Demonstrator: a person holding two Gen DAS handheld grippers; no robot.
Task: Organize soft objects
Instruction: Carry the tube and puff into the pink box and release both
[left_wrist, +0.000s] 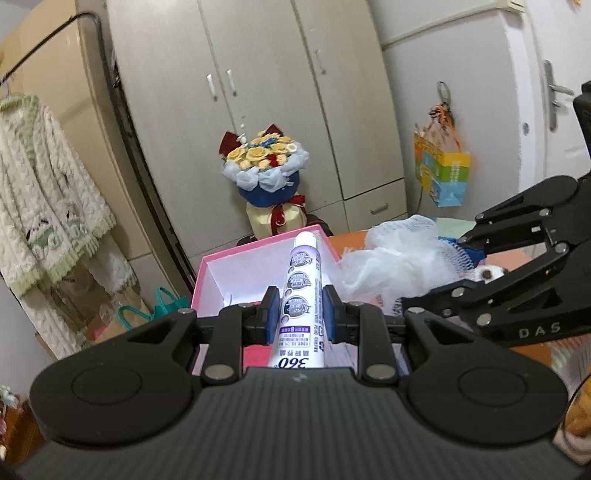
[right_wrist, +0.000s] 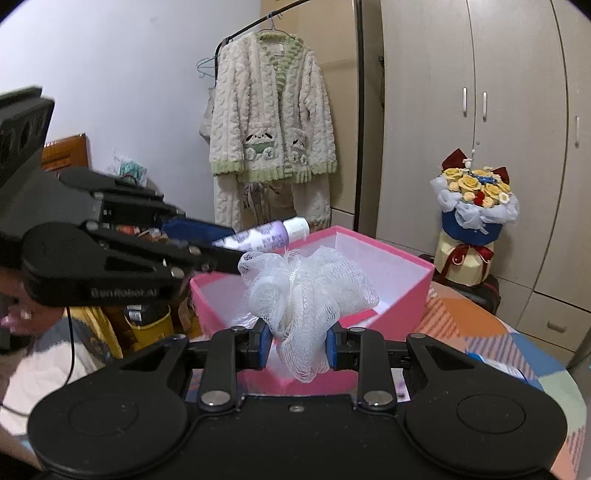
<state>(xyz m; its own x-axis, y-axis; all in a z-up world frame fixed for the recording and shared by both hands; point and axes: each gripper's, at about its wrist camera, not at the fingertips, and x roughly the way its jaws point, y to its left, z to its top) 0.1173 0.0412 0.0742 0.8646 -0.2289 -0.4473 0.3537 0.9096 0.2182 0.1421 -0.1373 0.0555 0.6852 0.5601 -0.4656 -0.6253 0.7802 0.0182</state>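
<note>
The left gripper (left_wrist: 300, 314) clamps a white and lilac tube (left_wrist: 301, 291) between its blue pads, the jaws narrow on the tube's body. The tube points toward 12 o'clock in the left wrist view, its white cap over the open pink box (left_wrist: 221, 266). Near the crimped end the print reads "360°", upside down to the camera; the round emblems and small lines of text further up are too fine to read.

The right gripper (right_wrist: 297, 343) squeezes a white mesh bath puff (right_wrist: 306, 291), jaws narrow, the netting bulging out above and below the pads. The puff hangs over the near wall of the pink box (right_wrist: 406, 295), whose white inside shows behind it.

In the right wrist view the left gripper (right_wrist: 236, 247) comes in from 9 o'clock with the tube (right_wrist: 266, 232) sticking out toward 2 o'clock; its black side plate bears pale lettering, too blurred to read surely. In the left wrist view the right gripper's (left_wrist: 465, 247) frame, at 3 o'clock, shows the letters "DAS".

The box sits on a patchwork cloth (right_wrist: 480, 325) of orange, blue and green.
</note>
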